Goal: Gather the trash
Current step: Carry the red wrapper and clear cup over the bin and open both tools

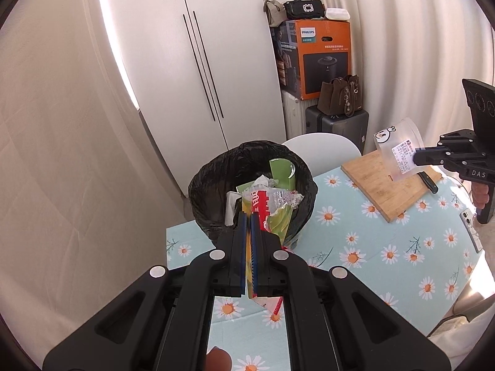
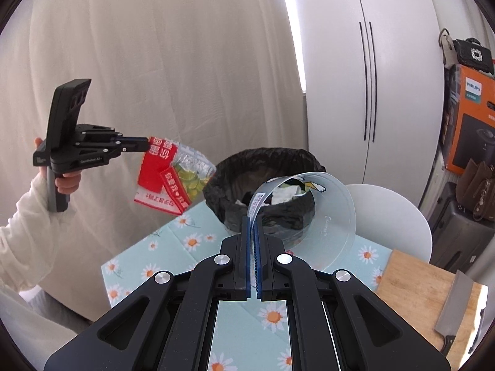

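Beside the bin [image 2: 266,185], the left claw [image 2: 145,145] pinches a snack wrapper [image 2: 173,176] for dropping. The right claw [image 2: 252,232] grips a clear cup [image 2: 328,216] by its wall, apparently empty, likewise bin-bound.

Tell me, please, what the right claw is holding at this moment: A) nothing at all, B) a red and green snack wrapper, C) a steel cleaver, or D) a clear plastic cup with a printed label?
D: the right claw is pinched shut on the rim of the clear plastic cup with a printed label, held near the black-lined trash bin.
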The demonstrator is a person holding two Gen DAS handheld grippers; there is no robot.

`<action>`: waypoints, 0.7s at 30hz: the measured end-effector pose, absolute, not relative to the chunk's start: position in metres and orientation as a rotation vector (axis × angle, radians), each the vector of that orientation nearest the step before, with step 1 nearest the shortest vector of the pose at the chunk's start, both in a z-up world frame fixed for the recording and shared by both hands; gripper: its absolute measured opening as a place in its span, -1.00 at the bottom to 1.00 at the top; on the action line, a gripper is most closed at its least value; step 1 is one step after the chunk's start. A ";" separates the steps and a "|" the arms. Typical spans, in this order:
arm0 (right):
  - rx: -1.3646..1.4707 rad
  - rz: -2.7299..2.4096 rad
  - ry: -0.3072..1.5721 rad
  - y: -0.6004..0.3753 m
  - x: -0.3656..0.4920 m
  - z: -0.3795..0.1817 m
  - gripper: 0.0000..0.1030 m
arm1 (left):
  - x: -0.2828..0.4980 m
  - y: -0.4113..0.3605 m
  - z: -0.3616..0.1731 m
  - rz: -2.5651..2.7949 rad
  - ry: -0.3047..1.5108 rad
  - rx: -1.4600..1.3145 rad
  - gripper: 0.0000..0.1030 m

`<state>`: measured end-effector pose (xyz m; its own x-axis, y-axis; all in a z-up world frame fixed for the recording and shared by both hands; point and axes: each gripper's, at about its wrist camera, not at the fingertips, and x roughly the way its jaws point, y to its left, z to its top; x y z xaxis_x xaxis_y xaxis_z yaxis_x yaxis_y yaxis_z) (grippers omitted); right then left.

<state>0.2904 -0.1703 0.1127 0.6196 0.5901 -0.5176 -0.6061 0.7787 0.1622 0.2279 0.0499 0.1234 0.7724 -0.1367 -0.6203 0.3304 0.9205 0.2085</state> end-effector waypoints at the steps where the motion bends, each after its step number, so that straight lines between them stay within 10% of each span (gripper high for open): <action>1: -0.031 0.690 0.575 -0.168 0.295 0.117 -0.95 | 0.235 0.048 0.126 -0.268 0.634 0.323 -0.94; 21: -0.078 0.746 0.640 -0.092 0.426 0.107 -0.95 | 0.401 0.062 0.085 -0.426 0.695 0.290 -0.94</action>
<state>0.4259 -0.0924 0.1074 0.5544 0.6082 -0.5682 -0.6541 0.7405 0.1544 0.4008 0.0616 0.0848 0.6879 -0.2799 -0.6697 0.4693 0.8754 0.1161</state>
